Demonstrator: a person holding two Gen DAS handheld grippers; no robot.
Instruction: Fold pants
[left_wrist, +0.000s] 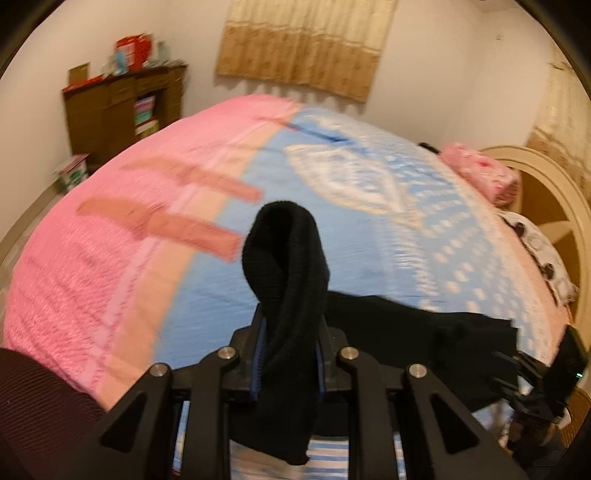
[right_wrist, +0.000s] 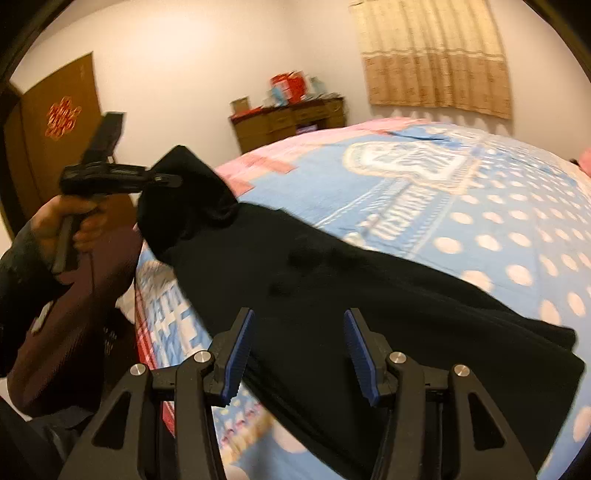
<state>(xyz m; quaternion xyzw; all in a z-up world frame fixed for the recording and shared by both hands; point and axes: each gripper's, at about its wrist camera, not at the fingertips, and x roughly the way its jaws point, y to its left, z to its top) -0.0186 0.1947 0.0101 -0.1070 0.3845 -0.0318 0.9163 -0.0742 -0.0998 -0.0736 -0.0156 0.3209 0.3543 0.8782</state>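
Pants (right_wrist: 369, 314) bunched in clenched left gripper (left_wrist: 288, 354) jaws; right gripper (right_wrist: 299, 354) jaws spread above them.

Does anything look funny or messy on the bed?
Only the black pants: one end is bunched up and lifted off the blanket in the left claw, while the rest lies flat. The right claw is open above them. Nothing looks spilled or torn.

pants (right_wrist: 332, 295): black matt knitted cloth, ribbed at the bunched end
left gripper (left_wrist: 288, 354): matt black plastic, shiny round metal bolt heads
right gripper (right_wrist: 299, 354): matt black plastic, blue ridged pads (right_wrist: 236, 354), metal bolts
bed cover (left_wrist: 184, 258): soft woven cloth, pink and blue print
cabinet (left_wrist: 110, 107): dark brown wood
curtain (right_wrist: 436, 55): beige patterned cloth
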